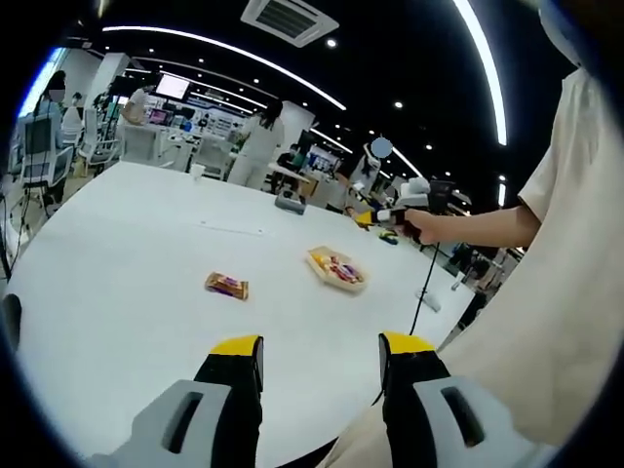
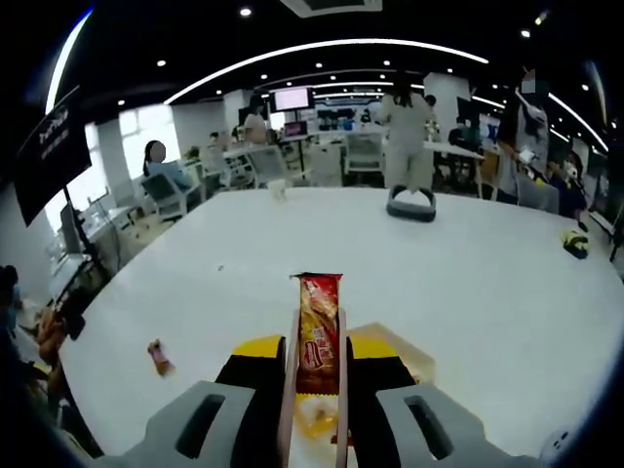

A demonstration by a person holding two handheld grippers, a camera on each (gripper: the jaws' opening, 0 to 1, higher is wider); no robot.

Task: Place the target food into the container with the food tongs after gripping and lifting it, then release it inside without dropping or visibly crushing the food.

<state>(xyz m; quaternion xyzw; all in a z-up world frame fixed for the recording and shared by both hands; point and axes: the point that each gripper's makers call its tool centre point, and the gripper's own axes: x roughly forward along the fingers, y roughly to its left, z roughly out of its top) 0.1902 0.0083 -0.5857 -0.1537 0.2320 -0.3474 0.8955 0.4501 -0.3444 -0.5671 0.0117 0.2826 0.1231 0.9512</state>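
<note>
Right gripper view: right tool (image 2: pixel 314 359) closed on food tongs (image 2: pixel 289 400), which pinch a red snack pkt (image 2: pixel 319 330) upright, just above the container (image 2: pixel 409 353) on the white desk (image 2: pixel 458 283). Small wrapped snack (image 2: pixel 159 357) lies left; dark tray (image 2: pixel 411 206) far back.

Left gripper view: left tool (image 1: pixel 321 353) wide apart, holding nothing, over desk edge. Another snack (image 1: pixel 226 286) lies near the container (image 1: pixel 335 267); right tool (image 1: pixel 385 216) farther right in a hand.

On the white table (image 1: pixel 117 263) lie one shallow container (image 1: pixel 336 267) of snacks, one loose wrapped snack (image 1: pixel 226 286) and one dark tray (image 2: pixel 410 205), while one pair of food tongs (image 2: pixel 314 390) grips one red snack packet (image 2: pixel 319 331), and two grippers (image 1: pixel 321 356) (image 2: pixel 314 363) show
</note>
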